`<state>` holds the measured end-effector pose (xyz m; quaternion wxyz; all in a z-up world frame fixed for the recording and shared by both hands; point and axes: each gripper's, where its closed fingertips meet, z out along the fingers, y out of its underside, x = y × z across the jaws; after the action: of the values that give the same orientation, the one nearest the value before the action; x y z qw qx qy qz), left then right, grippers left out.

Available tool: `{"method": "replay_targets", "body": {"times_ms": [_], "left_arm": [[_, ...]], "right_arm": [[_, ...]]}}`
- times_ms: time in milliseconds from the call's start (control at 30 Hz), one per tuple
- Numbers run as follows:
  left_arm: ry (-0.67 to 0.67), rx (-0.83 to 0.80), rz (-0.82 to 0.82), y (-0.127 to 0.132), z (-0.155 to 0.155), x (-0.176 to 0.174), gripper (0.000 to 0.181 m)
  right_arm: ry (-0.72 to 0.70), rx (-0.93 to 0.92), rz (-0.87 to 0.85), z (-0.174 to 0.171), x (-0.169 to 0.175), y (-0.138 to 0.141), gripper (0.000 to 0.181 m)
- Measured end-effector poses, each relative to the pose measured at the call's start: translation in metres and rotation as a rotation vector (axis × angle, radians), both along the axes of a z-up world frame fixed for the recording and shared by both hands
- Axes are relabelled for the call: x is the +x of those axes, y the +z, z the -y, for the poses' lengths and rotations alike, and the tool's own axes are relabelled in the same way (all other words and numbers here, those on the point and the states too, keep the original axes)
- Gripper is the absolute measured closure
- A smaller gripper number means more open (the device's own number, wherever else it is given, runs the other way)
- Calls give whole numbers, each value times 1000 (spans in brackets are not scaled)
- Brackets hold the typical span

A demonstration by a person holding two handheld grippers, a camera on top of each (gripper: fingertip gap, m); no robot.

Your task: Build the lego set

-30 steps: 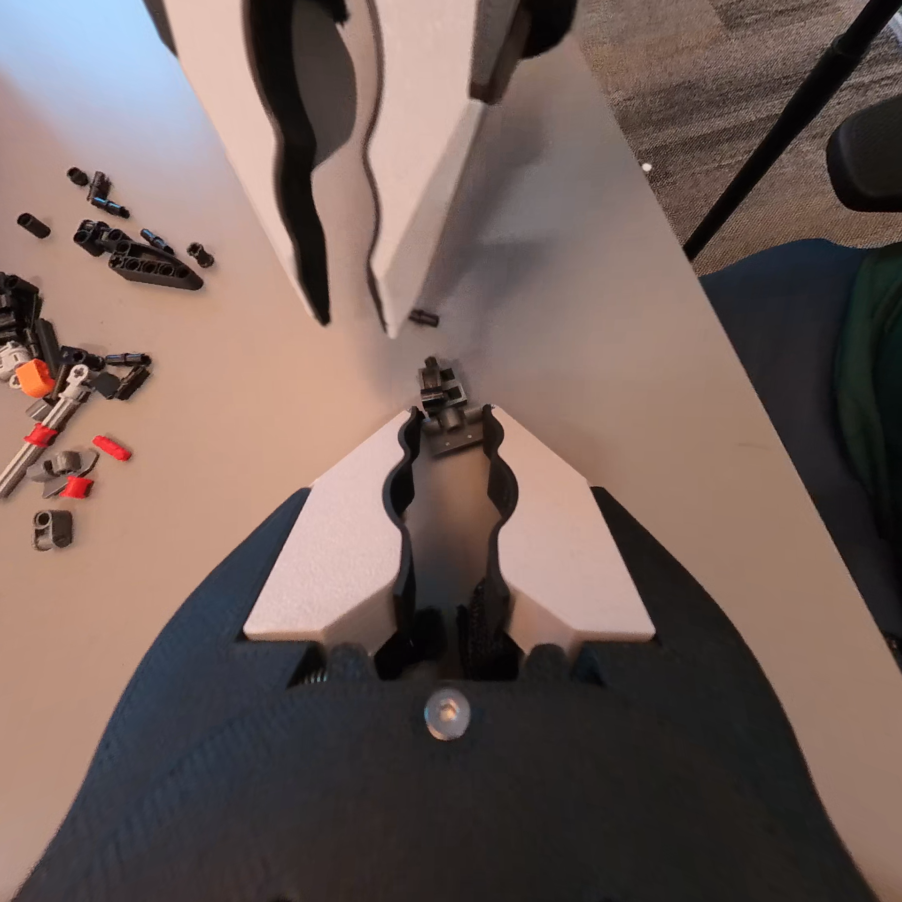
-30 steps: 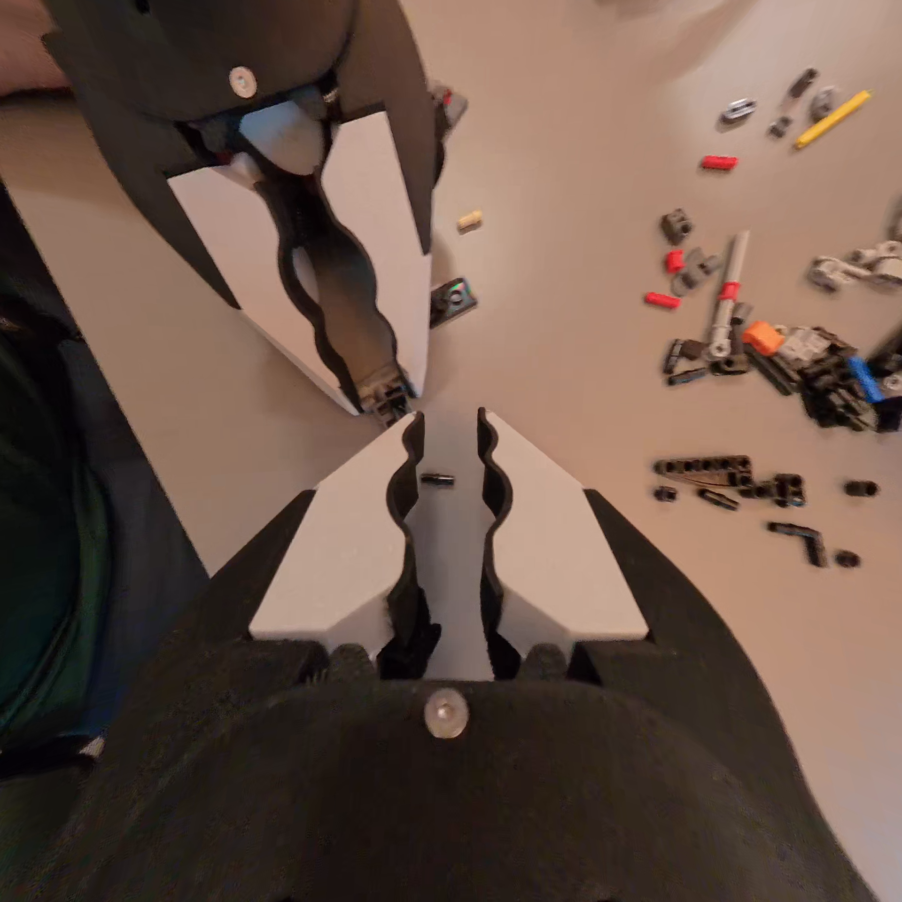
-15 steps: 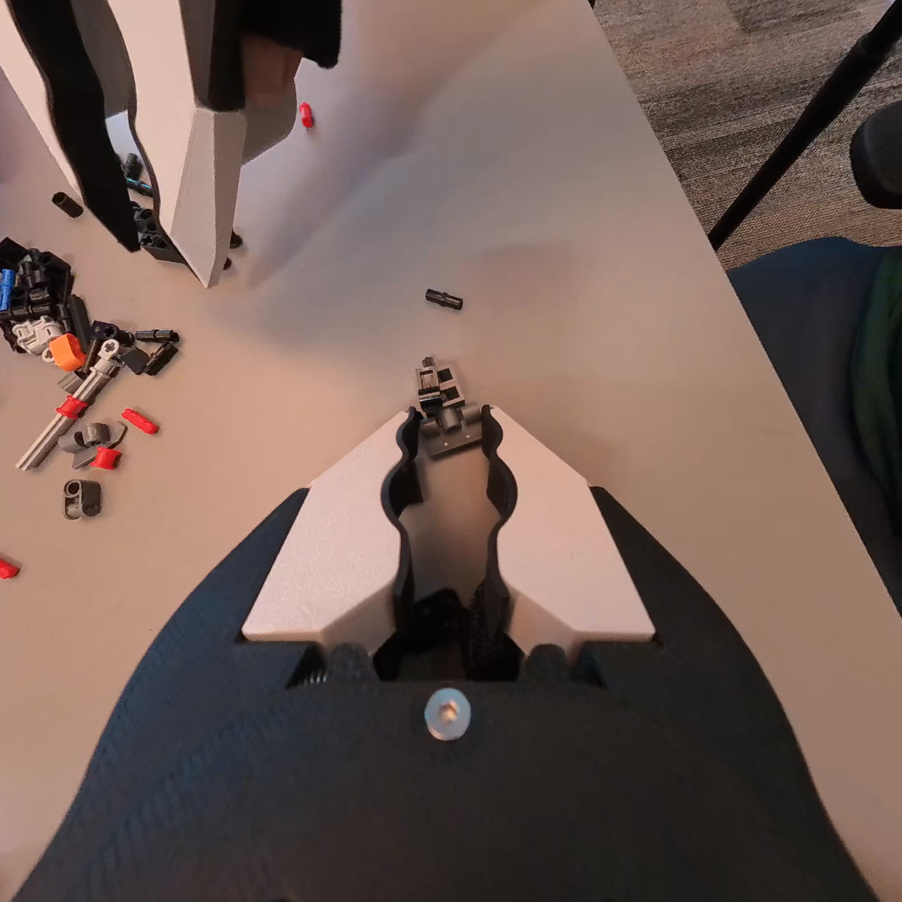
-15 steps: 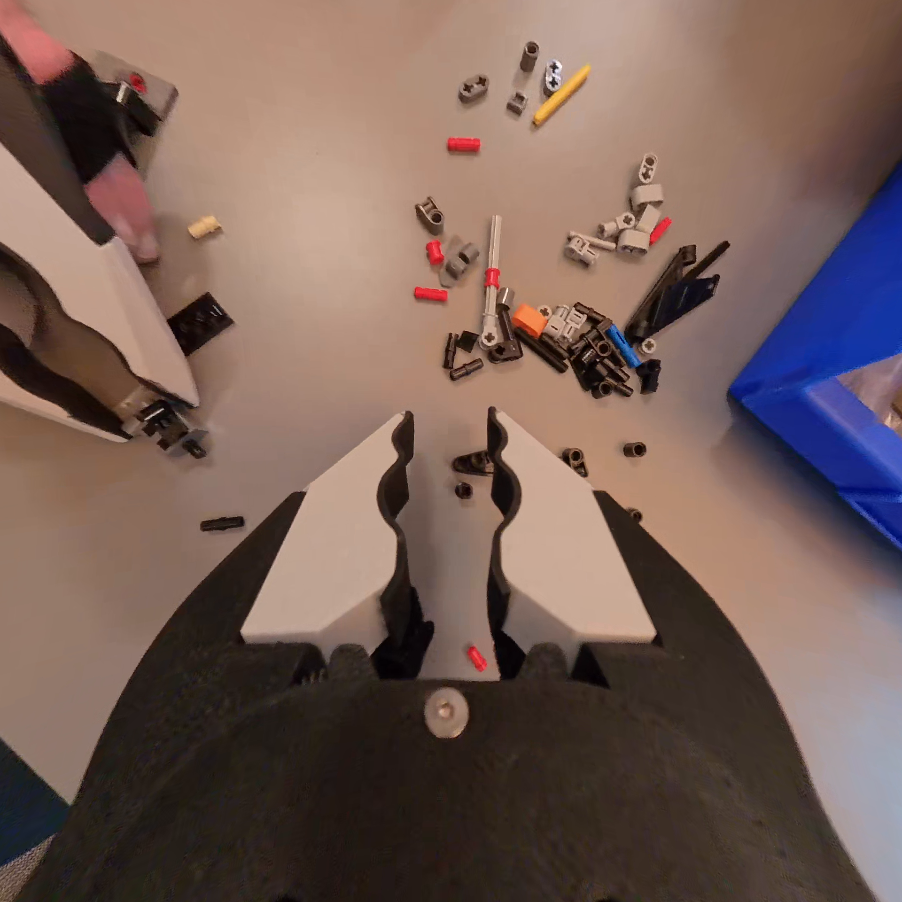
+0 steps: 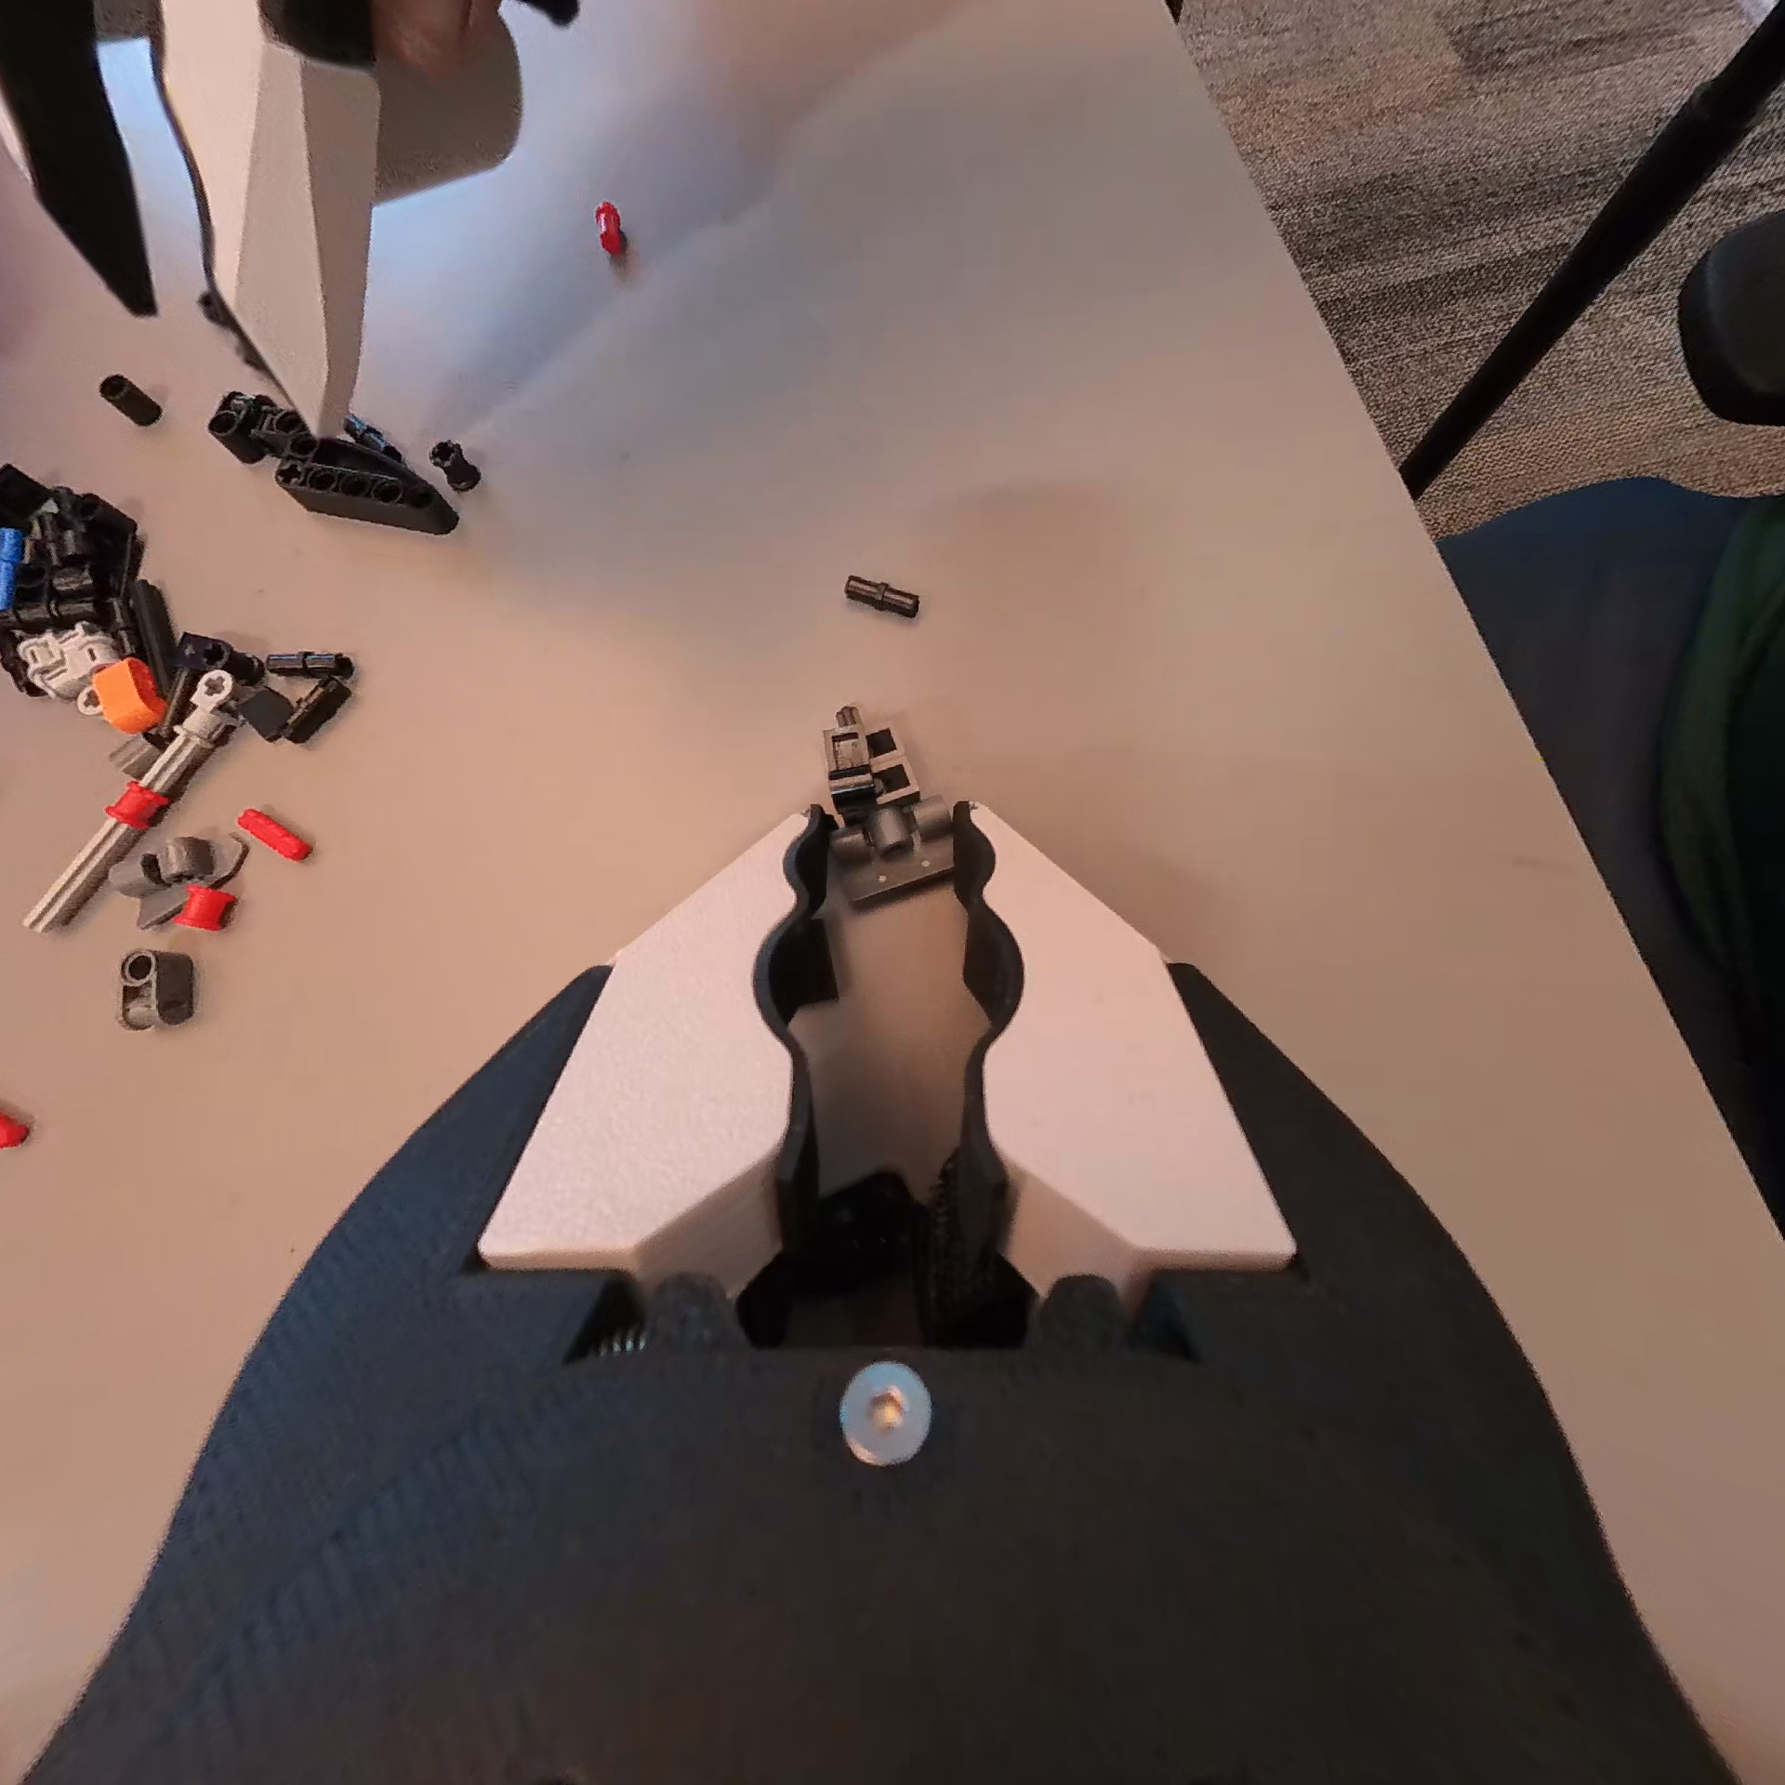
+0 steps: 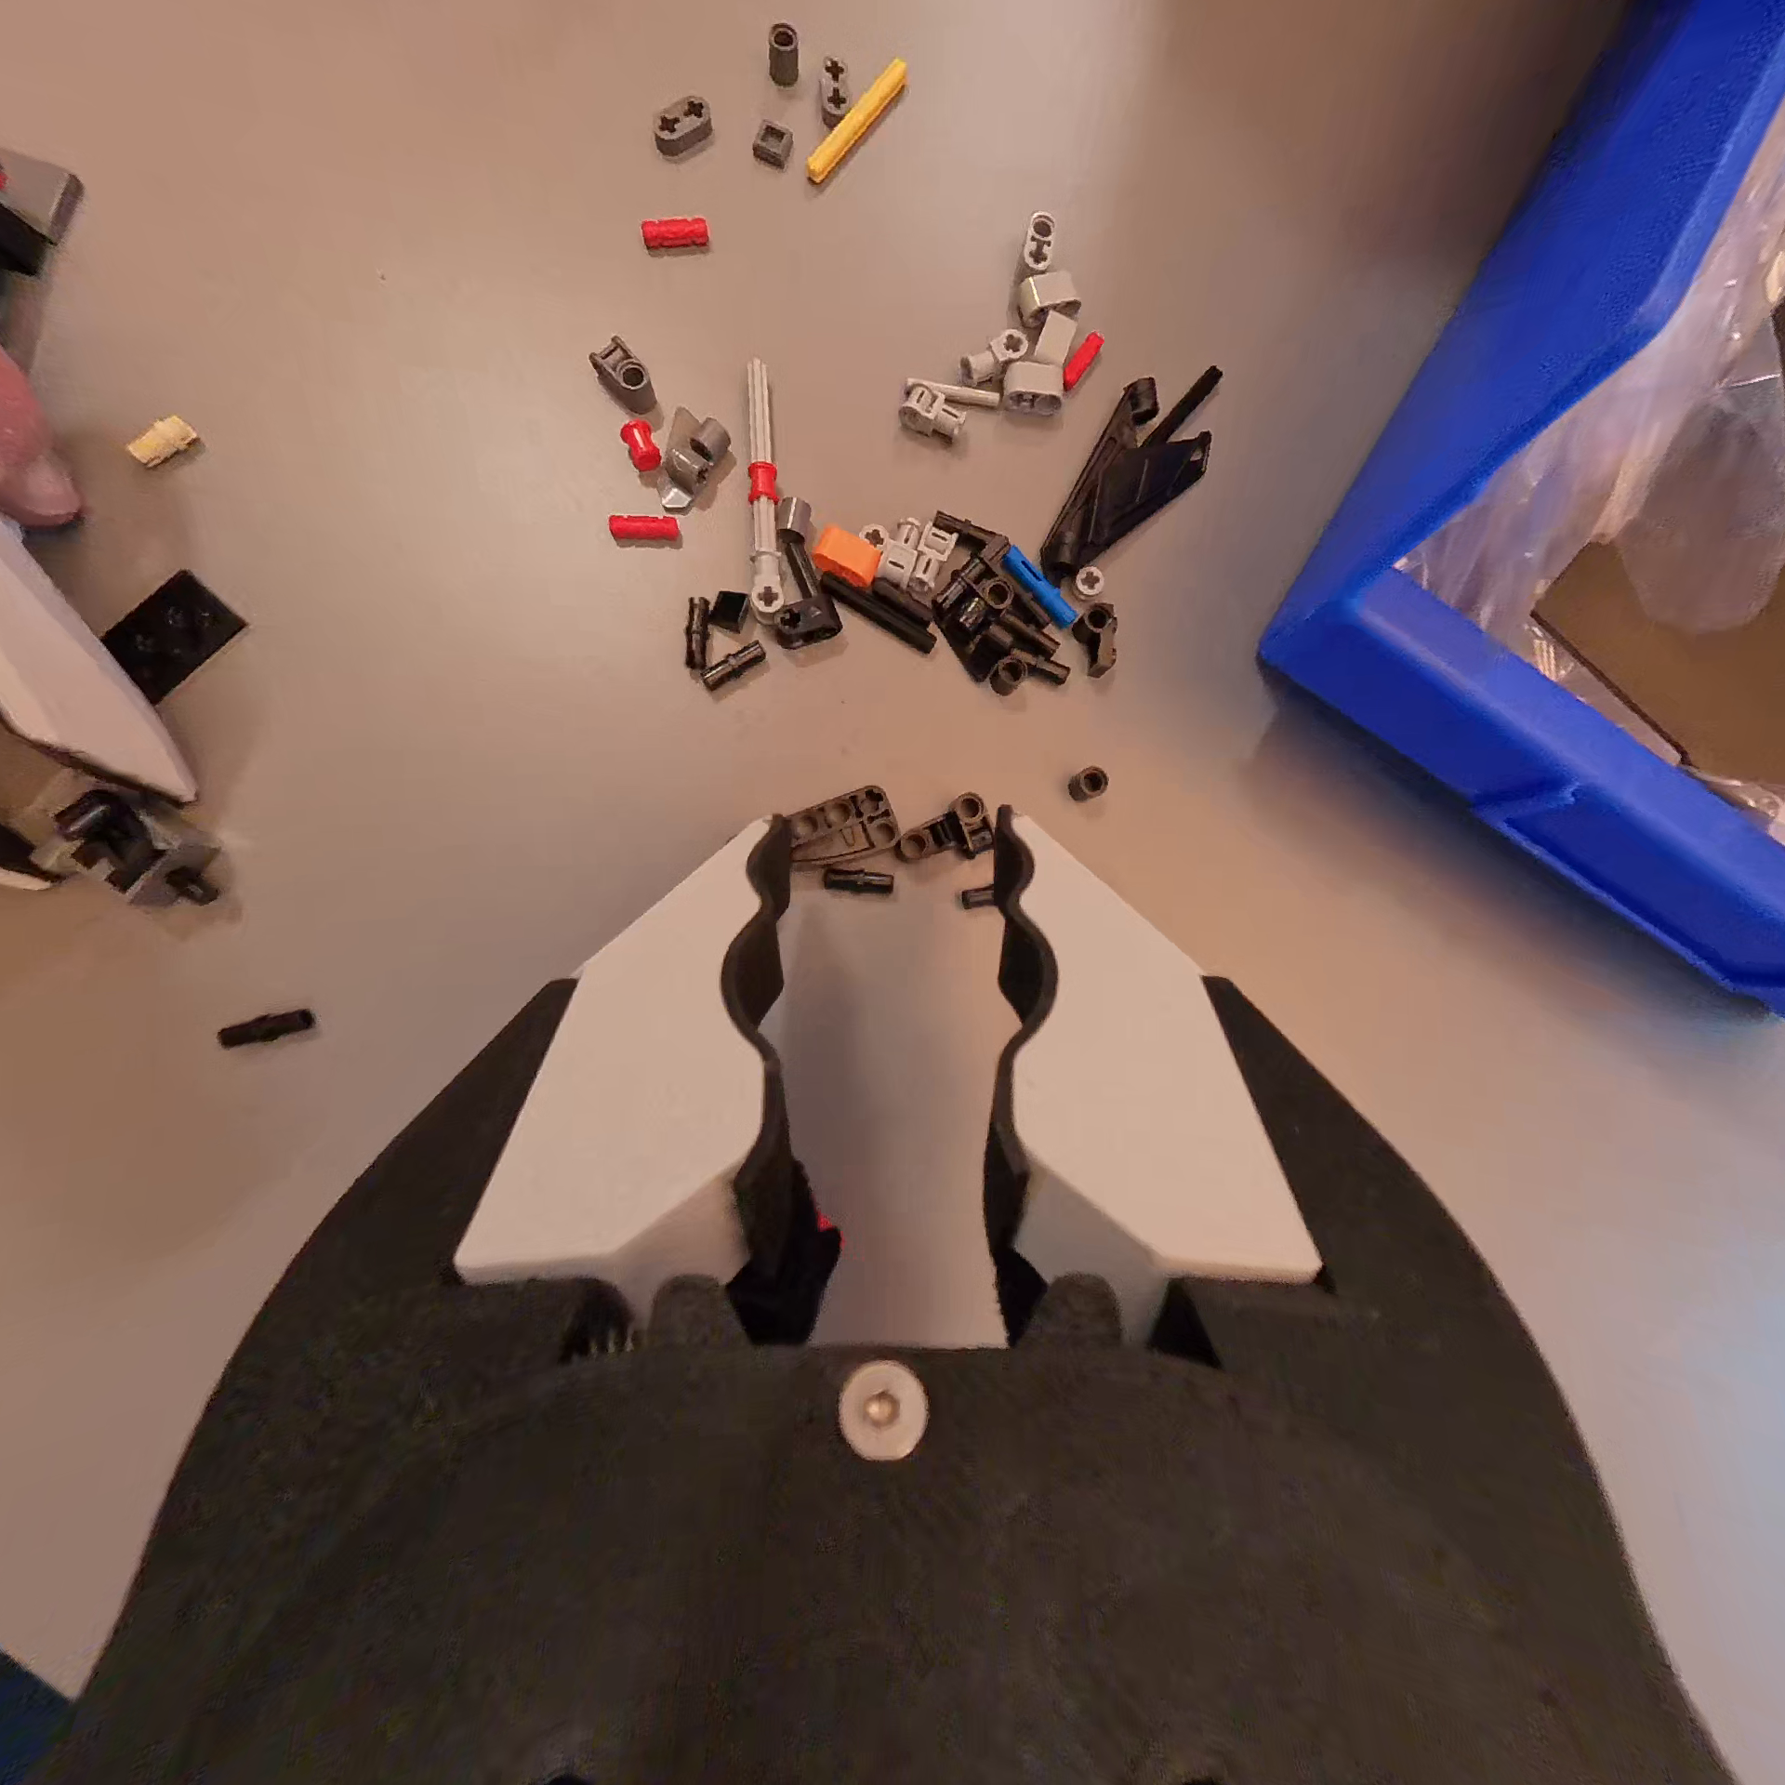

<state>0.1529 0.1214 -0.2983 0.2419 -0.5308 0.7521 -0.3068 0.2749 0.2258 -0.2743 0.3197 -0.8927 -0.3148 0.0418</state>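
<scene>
Left tool clamped on small grey-black assembly, held just above tabletop, black pin lying beyond. Right tool spread apart, empty, low over black beam, connector and pin. Loose lego pile farther ahead, blue bin at right.

The left gripper is held low over the desk, its white fingers drawn close and clamped on a small grey and black assembly at the tips. The right gripper is held above the desk with its fingers spread apart and nothing between them. A fingertip of the person is seen behind the left gripper in the right wrist view.
</scene>
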Motion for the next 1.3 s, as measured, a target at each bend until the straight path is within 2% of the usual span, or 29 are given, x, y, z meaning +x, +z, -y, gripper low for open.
{"method": "replay_targets", "body": {"times_ms": [100, 233, 533, 600, 733, 933, 1200, 1300], "left_arm": [[0, 1, 0, 0, 0, 0, 158], [1, -3, -1, 0, 0, 0, 158], [1, -4, -1, 0, 0, 0, 158], [2, -2, -1, 0, -1, 0, 158], [4, -1, 0, 0, -1, 1, 157], [8, -1, 0, 0, -2, 1, 156], [8, -1, 0, 0, -2, 2, 156], [8, -3, -1, 0, -2, 2, 156]], "right_arm": [[-15, 1, 34, -7, 7, -2, 150], [-11, 8, -15, -17, 6, 4, 153], [-24, -1, -22, -27, 11, 1, 146], [-47, 25, 4, -26, 19, 6, 148], [-36, 52, -63, -19, 16, 19, 151], [-35, 21, -45, -16, 15, 9, 146], [-145, -36, -63, -13, 43, -1, 145], [-144, -50, -85, -10, 42, -5, 146]]}}
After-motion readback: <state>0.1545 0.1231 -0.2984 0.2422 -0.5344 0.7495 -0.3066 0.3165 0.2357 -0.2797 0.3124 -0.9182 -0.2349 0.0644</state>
